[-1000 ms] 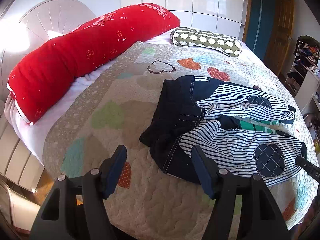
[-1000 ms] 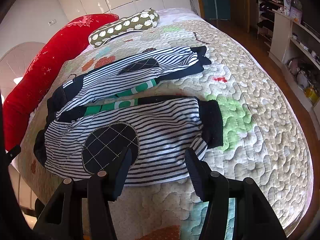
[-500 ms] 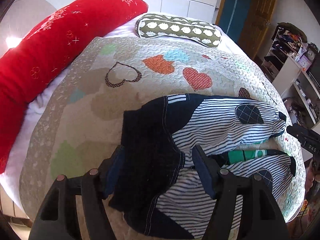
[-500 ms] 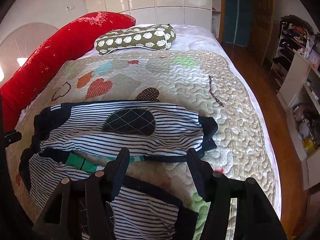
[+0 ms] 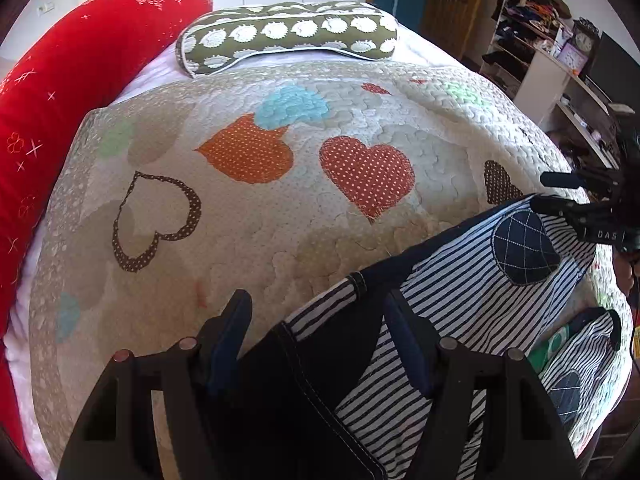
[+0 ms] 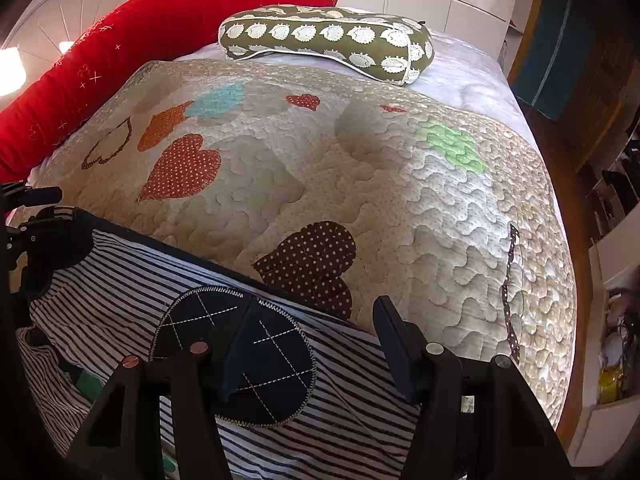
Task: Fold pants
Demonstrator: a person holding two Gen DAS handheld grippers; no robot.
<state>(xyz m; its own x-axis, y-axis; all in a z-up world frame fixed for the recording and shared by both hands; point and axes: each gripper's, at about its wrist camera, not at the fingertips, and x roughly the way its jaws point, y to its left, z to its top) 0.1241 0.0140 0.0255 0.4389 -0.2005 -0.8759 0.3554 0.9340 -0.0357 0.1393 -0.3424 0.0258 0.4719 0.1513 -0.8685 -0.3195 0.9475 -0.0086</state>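
- While both views are sliding from near leg to far leg vs 1 s ago, pants [image 5: 472, 292] are lying flat on bed quilt [image 5: 280, 216], unfolded.
- Left tool [image 5: 316, 340], right tool [image 6: 312, 340]: jaws standing wide, gripping nothing; positioning over far edge, prob. for first fold.

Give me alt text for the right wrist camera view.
Striped pants with a dark round knee patch lie on a quilted bedspread with heart patches; the open right tool hangs over them. A red bolster and green pillow lie behind.
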